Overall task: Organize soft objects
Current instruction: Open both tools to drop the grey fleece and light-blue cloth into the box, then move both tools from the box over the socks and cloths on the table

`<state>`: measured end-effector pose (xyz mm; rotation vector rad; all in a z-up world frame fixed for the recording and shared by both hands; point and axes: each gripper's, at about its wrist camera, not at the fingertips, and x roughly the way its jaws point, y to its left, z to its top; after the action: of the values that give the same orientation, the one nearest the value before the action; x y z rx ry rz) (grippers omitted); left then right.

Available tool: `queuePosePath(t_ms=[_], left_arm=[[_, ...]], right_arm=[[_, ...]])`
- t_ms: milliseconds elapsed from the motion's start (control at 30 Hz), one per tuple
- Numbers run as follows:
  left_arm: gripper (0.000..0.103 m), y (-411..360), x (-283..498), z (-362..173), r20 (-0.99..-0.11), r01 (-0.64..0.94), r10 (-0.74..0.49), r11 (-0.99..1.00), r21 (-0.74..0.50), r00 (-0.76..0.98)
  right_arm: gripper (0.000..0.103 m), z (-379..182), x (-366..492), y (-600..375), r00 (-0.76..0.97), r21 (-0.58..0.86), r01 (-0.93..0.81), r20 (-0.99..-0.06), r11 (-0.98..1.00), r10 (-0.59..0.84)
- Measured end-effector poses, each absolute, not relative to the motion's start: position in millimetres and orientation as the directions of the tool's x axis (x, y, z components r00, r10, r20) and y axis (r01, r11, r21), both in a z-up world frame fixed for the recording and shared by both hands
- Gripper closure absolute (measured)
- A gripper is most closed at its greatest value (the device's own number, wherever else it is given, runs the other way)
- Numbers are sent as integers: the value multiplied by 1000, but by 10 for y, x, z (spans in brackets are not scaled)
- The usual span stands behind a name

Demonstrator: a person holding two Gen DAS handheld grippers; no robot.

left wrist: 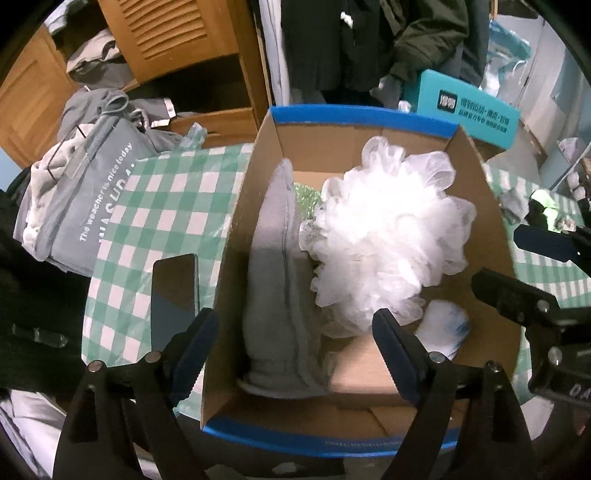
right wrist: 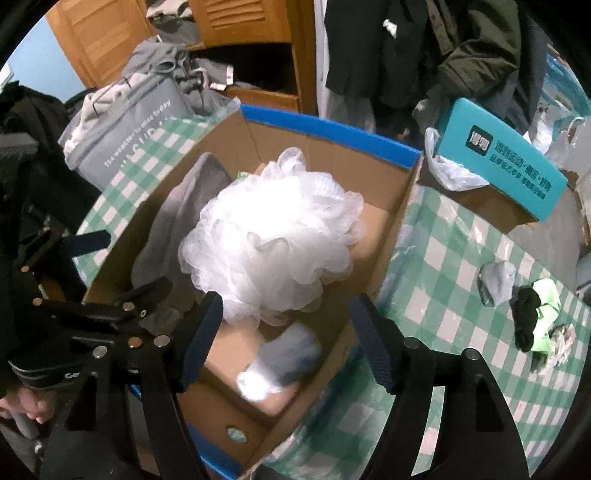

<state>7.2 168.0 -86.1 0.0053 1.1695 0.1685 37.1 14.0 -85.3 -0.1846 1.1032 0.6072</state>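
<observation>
White mesh bath pouf (left wrist: 384, 240) sits inside cardboard box (left wrist: 236, 236), beside grey cloth (left wrist: 273, 266). Left gripper (left wrist: 295, 350) and right gripper (right wrist: 286, 339) hover above, jaws wide, empty. Pouf likely featherlight, springy; pinch bunched ruffles near centre.

- My landmark is the checked cloth (left wrist: 162, 206), green and white, spread over the table.
- A phone (left wrist: 173, 299) lies flat on the cloth, near its left edge in my left view.
- A grey bag (left wrist: 92, 192) with white lettering sits at the cloth's far left corner, stuffed full.
- A teal box (right wrist: 509, 166) with a dark logo stands at the cloth's far right side.
- Just beside it, a crumpled plastic bag (right wrist: 450, 170) rests at the cloth's edge.
- Beyond the cloth stands a wooden cabinet (left wrist: 166, 33) with a slatted door.
- Dark coats (right wrist: 443, 44) hang behind the cloth's far side.
</observation>
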Motion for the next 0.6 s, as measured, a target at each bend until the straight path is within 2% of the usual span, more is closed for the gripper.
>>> queuePosePath(t_ms=[600], left_arm=[[16,1268,-108,-480,-883,-57,55,998,32,465]], right_arm=[[29,-479,157,-469,410,142,-487,-834,862,369]])
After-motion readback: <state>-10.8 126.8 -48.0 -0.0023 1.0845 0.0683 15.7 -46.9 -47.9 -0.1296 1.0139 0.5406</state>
